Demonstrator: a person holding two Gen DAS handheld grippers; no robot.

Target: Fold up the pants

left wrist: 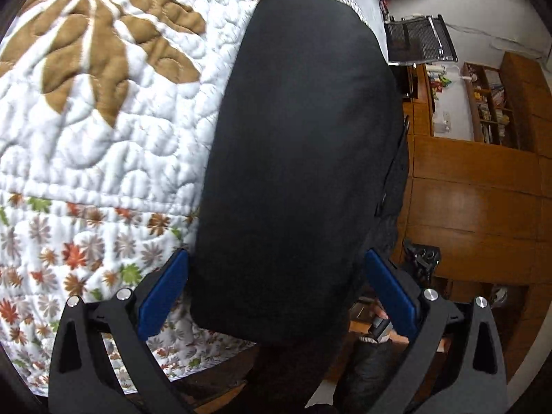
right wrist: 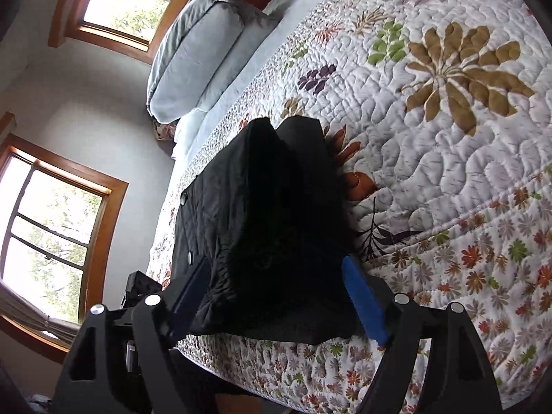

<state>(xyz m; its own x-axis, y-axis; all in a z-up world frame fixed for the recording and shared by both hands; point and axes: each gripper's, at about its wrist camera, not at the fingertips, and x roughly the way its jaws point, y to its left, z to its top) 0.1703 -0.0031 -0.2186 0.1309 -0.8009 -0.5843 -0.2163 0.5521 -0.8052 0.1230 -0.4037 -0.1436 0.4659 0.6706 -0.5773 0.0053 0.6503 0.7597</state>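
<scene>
Black pants (left wrist: 296, 138) lie folded into a long flat shape near the edge of the quilted bed (left wrist: 103, 138). My left gripper (left wrist: 276, 255) is open, its blue pads (left wrist: 165, 296) wide apart on either side of the near end of the cloth. In the right wrist view the pants (right wrist: 269, 207) show a bunched near end and a band with two snaps (right wrist: 183, 198) on the left. My right gripper (right wrist: 279, 296) is open too. The cloth lies between its pads (right wrist: 365, 303), and I see no pinch on it.
The floral quilt (right wrist: 448, 172) spreads wide beyond the pants. A grey pillow (right wrist: 193, 55) lies at the head of the bed, near two windows (right wrist: 51, 227). A wooden floor (left wrist: 465, 207) and a shelf unit (left wrist: 490, 103) sit past the bed's edge.
</scene>
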